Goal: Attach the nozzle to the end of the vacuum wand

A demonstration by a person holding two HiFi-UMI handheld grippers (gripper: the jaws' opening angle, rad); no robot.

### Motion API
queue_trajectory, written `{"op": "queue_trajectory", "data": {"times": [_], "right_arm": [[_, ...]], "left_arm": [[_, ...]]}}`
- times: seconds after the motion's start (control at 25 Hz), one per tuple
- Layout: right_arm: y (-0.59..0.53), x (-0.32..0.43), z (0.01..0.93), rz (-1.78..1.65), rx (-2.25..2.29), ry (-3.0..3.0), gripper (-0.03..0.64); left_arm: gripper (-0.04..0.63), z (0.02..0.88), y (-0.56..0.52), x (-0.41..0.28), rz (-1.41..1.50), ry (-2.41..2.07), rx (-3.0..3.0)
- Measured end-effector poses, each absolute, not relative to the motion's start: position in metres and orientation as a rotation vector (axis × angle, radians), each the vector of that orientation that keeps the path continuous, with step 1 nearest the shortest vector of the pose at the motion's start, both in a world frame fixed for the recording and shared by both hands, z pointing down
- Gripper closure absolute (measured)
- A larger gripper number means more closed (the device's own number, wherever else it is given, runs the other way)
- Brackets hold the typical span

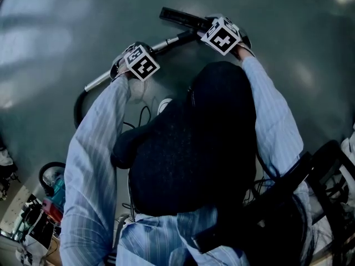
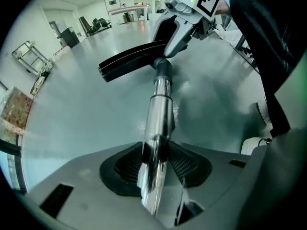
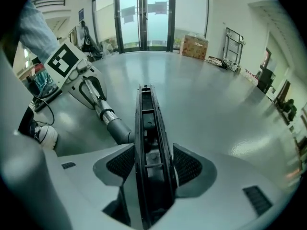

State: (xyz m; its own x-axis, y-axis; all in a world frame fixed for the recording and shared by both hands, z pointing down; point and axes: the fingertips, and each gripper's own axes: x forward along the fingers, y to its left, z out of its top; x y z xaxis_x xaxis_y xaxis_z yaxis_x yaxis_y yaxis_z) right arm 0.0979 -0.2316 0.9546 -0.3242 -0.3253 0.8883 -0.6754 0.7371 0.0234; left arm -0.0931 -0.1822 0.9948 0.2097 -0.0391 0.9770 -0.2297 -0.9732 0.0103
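The chrome vacuum wand [image 2: 160, 114] runs up from between the pads of my left gripper [image 2: 154, 159], which is shut on it. Its dark end collar [image 2: 162, 70] meets the long black nozzle [image 2: 129, 63]; I cannot tell how firmly the two sit together. My right gripper [image 3: 153, 164] is shut on the nozzle [image 3: 147, 128], whose ribbed underside faces the camera. In the head view the left gripper [image 1: 128, 66] holds the wand [image 1: 166, 43] mid-length and the right gripper [image 1: 224, 35] holds the nozzle [image 1: 178, 17], both low over the floor.
A black hose [image 1: 77, 107] curves off the wand's near end. White shoes [image 3: 45, 135] stand on the grey floor beside cables. A dark chair frame [image 1: 316, 187] is at the right. Farther off are a cardboard box [image 3: 194, 47], a trolley [image 3: 233, 36] and glass doors [image 3: 144, 18].
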Motion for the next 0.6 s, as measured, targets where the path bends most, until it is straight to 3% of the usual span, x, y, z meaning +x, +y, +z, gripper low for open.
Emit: {"op": "queue_trajectory", "data": {"times": [0.32,0.6], "right_arm": [[-0.223,0.123,0.924,0.429,0.869,-2.039,0.379],[-0.210,0.137,0.856,0.779,1.219,-2.159,0.380]], "left_arm": [[0.440,0.959,-0.182,-0.108,1.566,-0.542,2.377],[0.442,0.879,-0.190,-0.137,1.108,-0.950,2.111]]}}
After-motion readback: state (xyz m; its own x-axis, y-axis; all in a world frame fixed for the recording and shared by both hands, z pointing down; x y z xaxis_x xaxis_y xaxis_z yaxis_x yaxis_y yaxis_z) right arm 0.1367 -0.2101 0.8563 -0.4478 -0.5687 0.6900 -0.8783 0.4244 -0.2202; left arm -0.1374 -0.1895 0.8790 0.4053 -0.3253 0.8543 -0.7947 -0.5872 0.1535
